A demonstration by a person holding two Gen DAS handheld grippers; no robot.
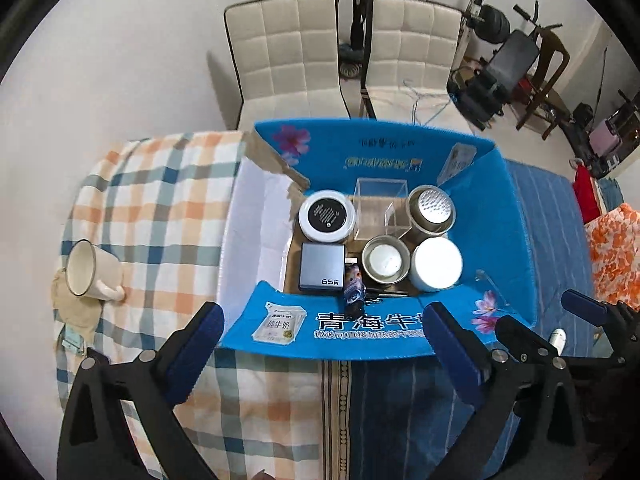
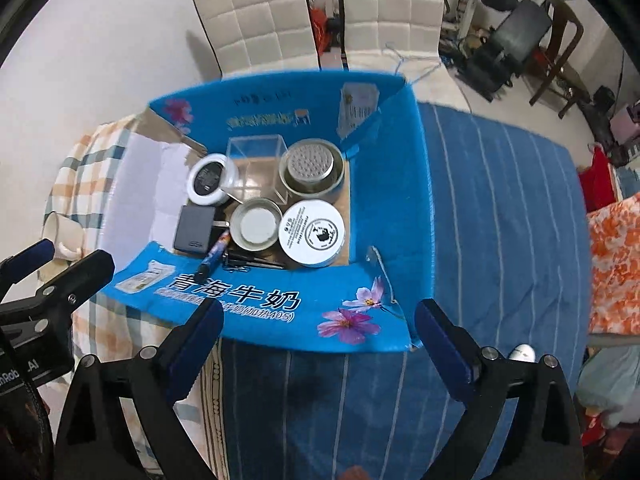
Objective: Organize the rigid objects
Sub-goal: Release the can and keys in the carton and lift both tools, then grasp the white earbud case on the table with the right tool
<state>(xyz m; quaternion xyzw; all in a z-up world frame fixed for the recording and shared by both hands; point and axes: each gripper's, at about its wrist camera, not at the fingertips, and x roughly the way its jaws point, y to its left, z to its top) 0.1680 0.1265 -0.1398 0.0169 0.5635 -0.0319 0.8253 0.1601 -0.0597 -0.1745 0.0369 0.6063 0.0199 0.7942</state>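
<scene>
An open blue cardboard box (image 1: 516, 216) (image 2: 396, 184) stands on the table. Inside lie a black-lidded white jar (image 1: 327, 215) (image 2: 209, 179), a clear acrylic cube (image 1: 380, 208) (image 2: 256, 164), two metal tins (image 1: 431, 210) (image 1: 385, 261), a white round tin (image 1: 436, 263) (image 2: 312, 233), a grey 65W charger (image 1: 322, 267) (image 2: 193, 228) and a pen (image 2: 214, 258). A white mug (image 1: 93, 270) lies on its side, left of the box. My left gripper (image 1: 320, 356) is open and empty before the box. My right gripper (image 2: 318, 350) is open and empty too.
Checked cloth (image 1: 160, 208) covers the table's left, blue striped cloth (image 2: 500, 220) its right. Two cream chairs (image 1: 288, 52) (image 1: 412, 56) stand behind. Gym gear (image 1: 516, 60) is at the back right. A small white object (image 2: 522, 353) lies by the right gripper.
</scene>
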